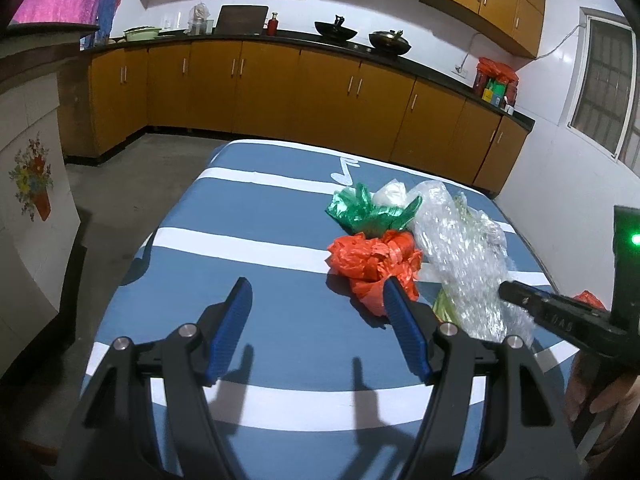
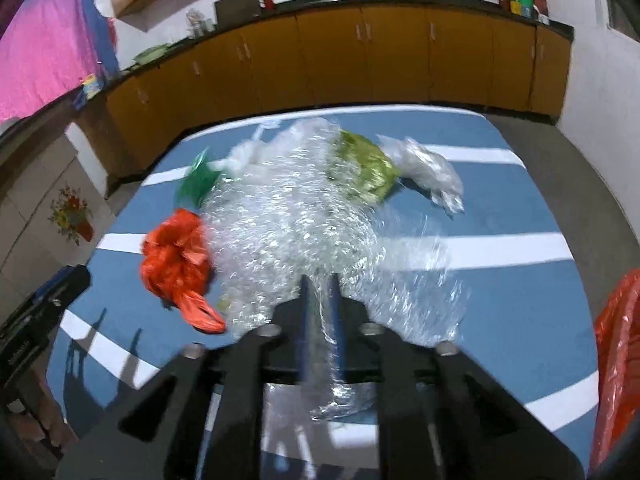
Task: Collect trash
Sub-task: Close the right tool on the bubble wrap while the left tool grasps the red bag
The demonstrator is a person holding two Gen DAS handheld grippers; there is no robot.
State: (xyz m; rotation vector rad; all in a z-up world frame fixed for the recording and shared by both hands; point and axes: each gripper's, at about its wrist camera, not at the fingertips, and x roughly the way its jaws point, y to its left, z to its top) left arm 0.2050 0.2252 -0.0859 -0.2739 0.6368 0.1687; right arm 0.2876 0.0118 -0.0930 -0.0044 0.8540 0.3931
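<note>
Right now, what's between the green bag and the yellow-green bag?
The bubble wrap lies between the green bag and yellow-green bag, seen from the right wrist.

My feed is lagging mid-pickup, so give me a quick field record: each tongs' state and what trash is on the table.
left tongs: open, holding nothing, above the blue-and-white striped tablecloth, right beside the crumpled orange plastic bag
right tongs: shut on the clear bubble wrap sheet
other trash: crumpled green plastic bag, yellow-green plastic wrapper, clear plastic bag
orange bag vs bubble wrap: touching, side by side
image quality: right wrist view blurred
</note>
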